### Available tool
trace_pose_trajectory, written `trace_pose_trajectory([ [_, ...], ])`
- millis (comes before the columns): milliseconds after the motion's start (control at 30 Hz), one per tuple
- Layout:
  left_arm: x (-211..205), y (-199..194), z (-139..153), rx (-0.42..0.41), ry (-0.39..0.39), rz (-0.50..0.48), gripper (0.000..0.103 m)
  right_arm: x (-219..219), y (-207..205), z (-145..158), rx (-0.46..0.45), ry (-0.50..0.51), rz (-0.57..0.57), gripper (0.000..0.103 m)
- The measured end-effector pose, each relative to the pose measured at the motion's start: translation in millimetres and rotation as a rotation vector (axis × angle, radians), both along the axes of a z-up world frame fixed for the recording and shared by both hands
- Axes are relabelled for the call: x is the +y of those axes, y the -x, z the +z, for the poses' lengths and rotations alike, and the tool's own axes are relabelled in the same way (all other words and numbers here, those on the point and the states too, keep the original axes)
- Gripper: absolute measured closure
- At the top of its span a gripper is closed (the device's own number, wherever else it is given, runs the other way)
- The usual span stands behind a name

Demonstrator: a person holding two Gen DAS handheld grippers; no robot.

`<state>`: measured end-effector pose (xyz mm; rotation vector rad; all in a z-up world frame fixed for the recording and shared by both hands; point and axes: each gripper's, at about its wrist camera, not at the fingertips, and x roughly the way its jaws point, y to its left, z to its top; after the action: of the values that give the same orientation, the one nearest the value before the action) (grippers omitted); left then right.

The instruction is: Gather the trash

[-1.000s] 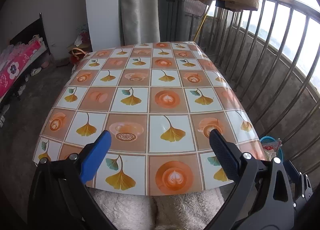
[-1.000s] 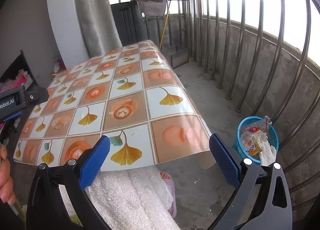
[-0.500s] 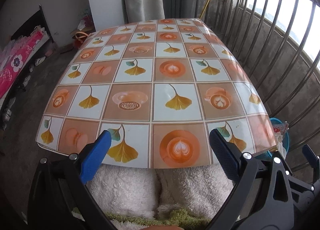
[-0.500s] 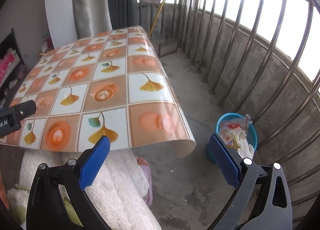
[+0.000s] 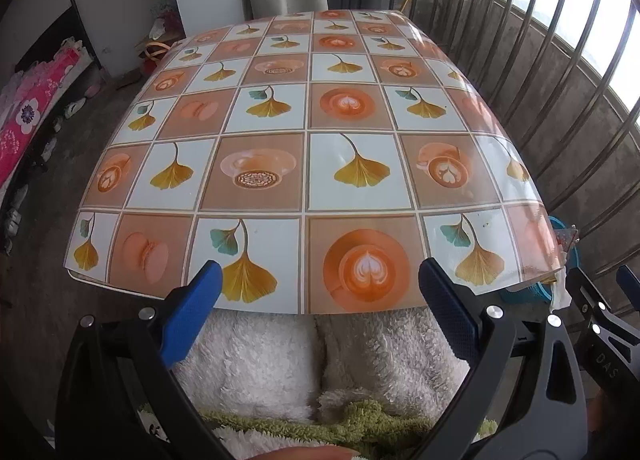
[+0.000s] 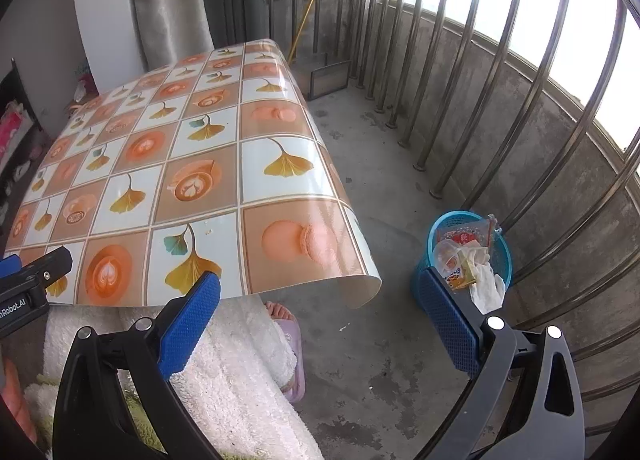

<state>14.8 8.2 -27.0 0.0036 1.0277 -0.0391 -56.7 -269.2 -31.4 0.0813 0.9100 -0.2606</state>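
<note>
Along the bottom of each wrist view, the blue-padded left gripper (image 5: 320, 312) and blue-padded right gripper (image 6: 320, 316) stand wide apart, gripping nothing, hanging over the person's fluffy white robe (image 5: 280, 352); this reads as a resting pose with collecting apparently done. Just beyond, the table with its glossy orange-and-white leaf-patterned oilcloth (image 5: 308, 148) shows only a few specks, no litter worth a grasp. At right of the right wrist view, the small blue plastic mesh trash basket (image 6: 502, 256) stands on the grey concrete floor (image 6: 380, 360) beside the table corner, stuffed with crumpled wrappers and tissue (image 6: 472, 264), within reach. Farther back rise the metal balcony railings (image 6: 500, 80).
</note>
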Motion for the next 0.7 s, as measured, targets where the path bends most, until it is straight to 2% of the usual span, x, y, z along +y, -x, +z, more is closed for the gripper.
trace_pose_trajectory([
  [700, -17.7, 1.2, -1.1, 0.017, 0.008, -0.082, 0.009, -19.9, 8.2, 6.4, 0.008, 0.044, -0.054, 0.006],
])
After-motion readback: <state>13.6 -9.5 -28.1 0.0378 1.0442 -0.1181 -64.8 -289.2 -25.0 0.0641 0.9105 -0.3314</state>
